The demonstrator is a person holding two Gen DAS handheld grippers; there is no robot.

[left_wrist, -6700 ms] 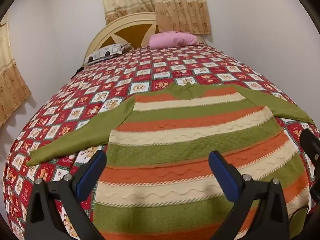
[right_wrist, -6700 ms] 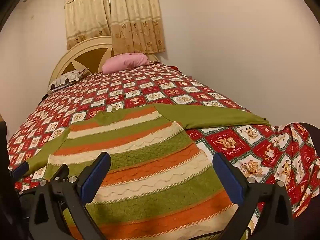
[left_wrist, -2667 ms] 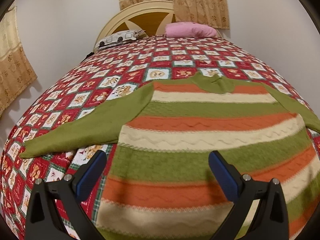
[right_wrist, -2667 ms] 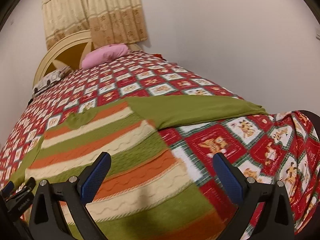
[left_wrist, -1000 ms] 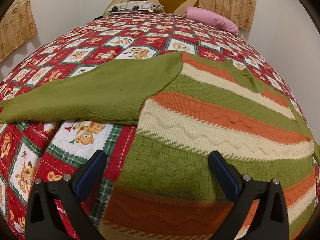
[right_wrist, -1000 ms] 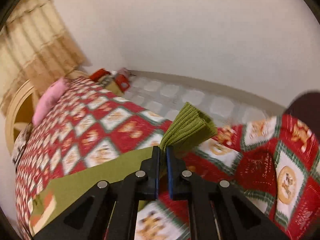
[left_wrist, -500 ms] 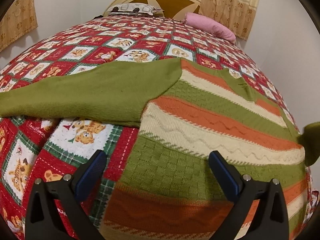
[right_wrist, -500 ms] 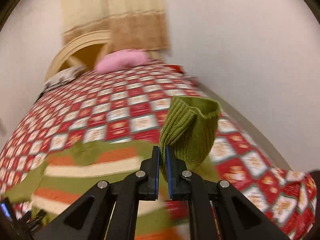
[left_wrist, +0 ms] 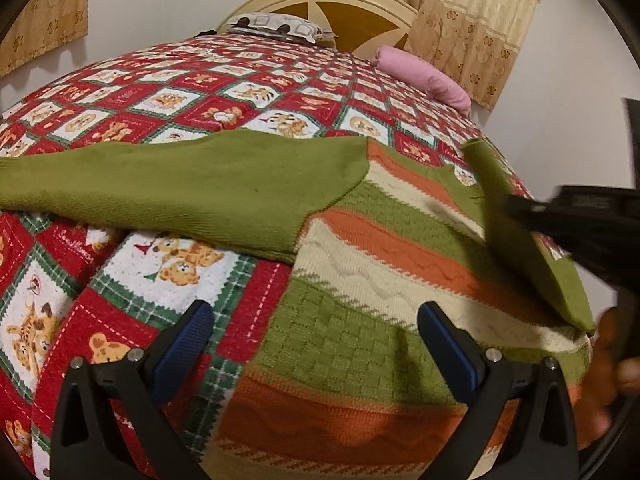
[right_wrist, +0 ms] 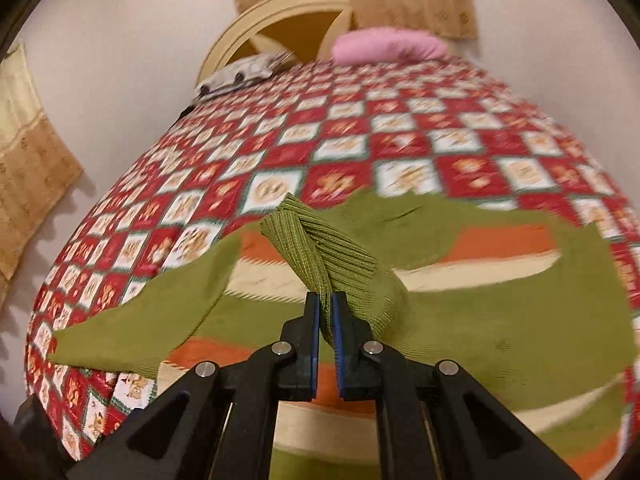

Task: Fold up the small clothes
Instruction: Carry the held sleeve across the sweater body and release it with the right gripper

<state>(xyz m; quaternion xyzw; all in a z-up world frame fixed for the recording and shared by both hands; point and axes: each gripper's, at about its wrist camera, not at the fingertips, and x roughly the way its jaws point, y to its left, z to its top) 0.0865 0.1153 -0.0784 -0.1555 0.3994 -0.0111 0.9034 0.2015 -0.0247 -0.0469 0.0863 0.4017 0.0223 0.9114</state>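
The green, orange and cream striped knitted sweater (left_wrist: 384, 280) lies flat, front up, on the bed with the red, white and green patchwork quilt (left_wrist: 168, 92), its left plain green sleeve (left_wrist: 180, 184) spread out sideways on the quilt. The right hand-held gripper (right_wrist: 325, 312) is clenched on the ribbed green cuff of the other sleeve (right_wrist: 320, 252), which drapes across the sweater's chest. The left hand-held gripper (left_wrist: 316, 344) hovers released, jaws wide, over the lower side edge of the sweater, gripping nothing. To do this fold well, I judge the cuff should be carried until the sleeve lies straight across the stripes, lowered flat before letting go, without dragging the body askew; the idle gripper could pin the hem.
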